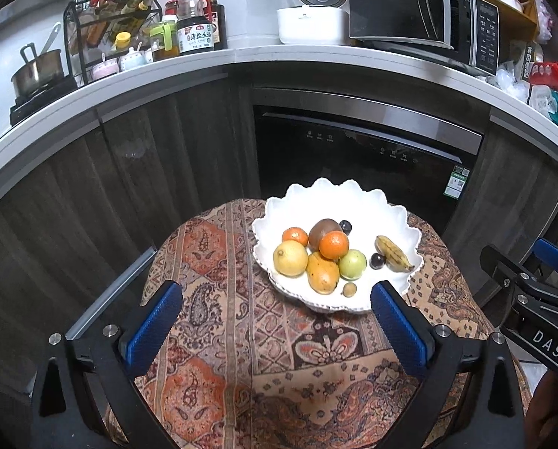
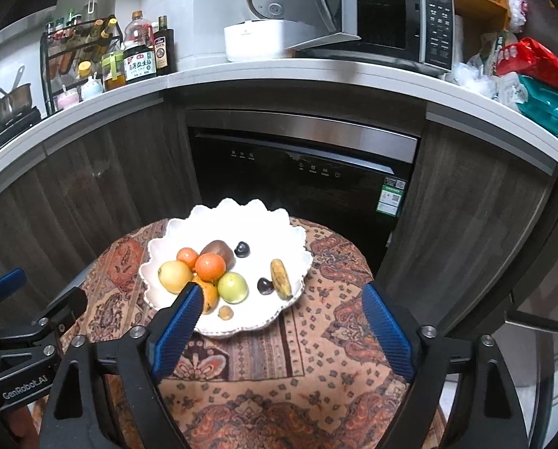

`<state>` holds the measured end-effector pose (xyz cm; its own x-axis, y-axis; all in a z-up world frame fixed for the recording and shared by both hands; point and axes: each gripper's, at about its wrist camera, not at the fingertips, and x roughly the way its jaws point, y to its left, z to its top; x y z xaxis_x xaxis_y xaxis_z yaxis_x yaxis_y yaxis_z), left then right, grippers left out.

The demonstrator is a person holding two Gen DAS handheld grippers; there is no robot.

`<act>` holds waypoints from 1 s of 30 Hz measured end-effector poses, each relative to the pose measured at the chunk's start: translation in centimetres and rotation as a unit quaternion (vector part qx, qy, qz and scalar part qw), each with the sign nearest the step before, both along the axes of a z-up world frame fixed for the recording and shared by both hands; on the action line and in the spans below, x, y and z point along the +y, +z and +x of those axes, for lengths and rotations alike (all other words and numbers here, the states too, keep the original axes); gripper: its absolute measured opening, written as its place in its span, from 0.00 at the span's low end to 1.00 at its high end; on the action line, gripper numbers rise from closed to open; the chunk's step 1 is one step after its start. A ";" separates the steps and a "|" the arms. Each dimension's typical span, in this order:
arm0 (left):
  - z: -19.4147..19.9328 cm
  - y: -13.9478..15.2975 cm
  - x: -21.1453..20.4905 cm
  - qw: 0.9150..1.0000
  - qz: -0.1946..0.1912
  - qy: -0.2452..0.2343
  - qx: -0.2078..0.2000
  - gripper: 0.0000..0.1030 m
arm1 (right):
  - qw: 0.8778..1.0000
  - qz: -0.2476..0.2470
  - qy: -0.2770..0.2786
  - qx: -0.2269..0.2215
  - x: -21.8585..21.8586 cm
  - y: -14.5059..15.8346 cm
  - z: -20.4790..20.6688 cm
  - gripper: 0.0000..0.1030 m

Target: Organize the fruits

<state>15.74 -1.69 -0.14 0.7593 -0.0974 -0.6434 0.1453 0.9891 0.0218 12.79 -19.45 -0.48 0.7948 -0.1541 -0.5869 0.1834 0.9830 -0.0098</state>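
A white scalloped bowl [image 1: 354, 202] [image 2: 279, 321] stands on a small table under a patterned cloth [image 1: 241, 299] [image 2: 316, 374]. In it lie a lemon [image 1: 290, 258] [image 2: 174, 276], two oranges [image 1: 333, 245] [image 2: 209, 267], a kiwi [image 1: 324, 229], a mango [image 1: 322, 273], a green fruit [image 1: 352, 265] [image 2: 233, 287], a small banana [image 1: 393, 253] [image 2: 281, 278], two dark plums [image 1: 377, 260] and a small brown fruit [image 1: 349, 289]. My left gripper [image 1: 277, 305] hangs open over the cloth, near side of the bowl, nothing between its pads. My right gripper [image 2: 281, 307] is open too, and empty.
Behind the table is a dark dishwasher [image 1: 365, 157] set in wooden cabinets. The counter above carries bottles [image 1: 194, 26], a pot [image 1: 37, 71], a rice cooker [image 1: 314, 18], a microwave with its door ajar [image 1: 402, 3] and bags [image 2: 533, 71]. Each gripper shows at the edge of the other's view.
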 end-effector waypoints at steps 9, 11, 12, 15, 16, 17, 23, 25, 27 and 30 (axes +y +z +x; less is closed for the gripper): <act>-2.5 -0.1 0.3 1.000 0.011 0.004 -0.002 0.99 | 1.000 0.003 -0.009 0.001 -0.2 -0.7 -2.5 0.88; -3.0 -0.1 0.5 1.000 0.011 0.005 -0.001 0.99 | 1.000 0.003 -0.007 0.002 -0.2 -0.8 -3.0 0.88; -3.3 0.0 0.5 1.000 0.011 0.006 -0.001 0.99 | 1.000 0.003 -0.007 0.002 -0.1 -0.8 -3.2 0.88; -4.0 0.0 0.7 1.000 0.010 0.009 -0.002 0.99 | 1.000 0.005 -0.005 0.003 0.0 -1.0 -4.0 0.88; -4.3 0.0 0.7 1.000 0.010 0.009 -0.002 0.99 | 1.000 0.006 -0.005 0.003 0.0 -1.1 -4.3 0.89; -4.5 -0.1 0.8 1.000 0.011 0.009 -0.002 0.99 | 1.000 0.006 -0.005 0.003 0.1 -1.1 -4.5 0.88; -5.8 -0.1 0.9 1.000 0.013 0.009 -0.005 0.99 | 1.000 0.003 -0.011 0.000 0.0 -1.1 -5.8 0.88; -6.2 -0.1 0.9 1.000 0.013 0.009 -0.006 0.99 | 1.000 0.003 -0.011 -0.002 0.0 -1.1 -6.2 0.88; -6.5 -0.1 0.8 1.000 0.013 0.008 -0.005 0.99 | 1.000 0.003 -0.012 -0.003 -0.1 -1.0 -6.5 0.88; -6.8 -0.1 0.8 1.000 0.012 0.007 -0.006 0.99 | 1.000 0.003 -0.013 -0.004 -0.1 -1.0 -6.8 0.88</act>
<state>8.92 -0.92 -0.23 0.7679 -0.0708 -0.6366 0.1305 0.9903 0.0473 5.94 -19.57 -1.52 0.7950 -0.1711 -0.5820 0.2085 0.9780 -0.0027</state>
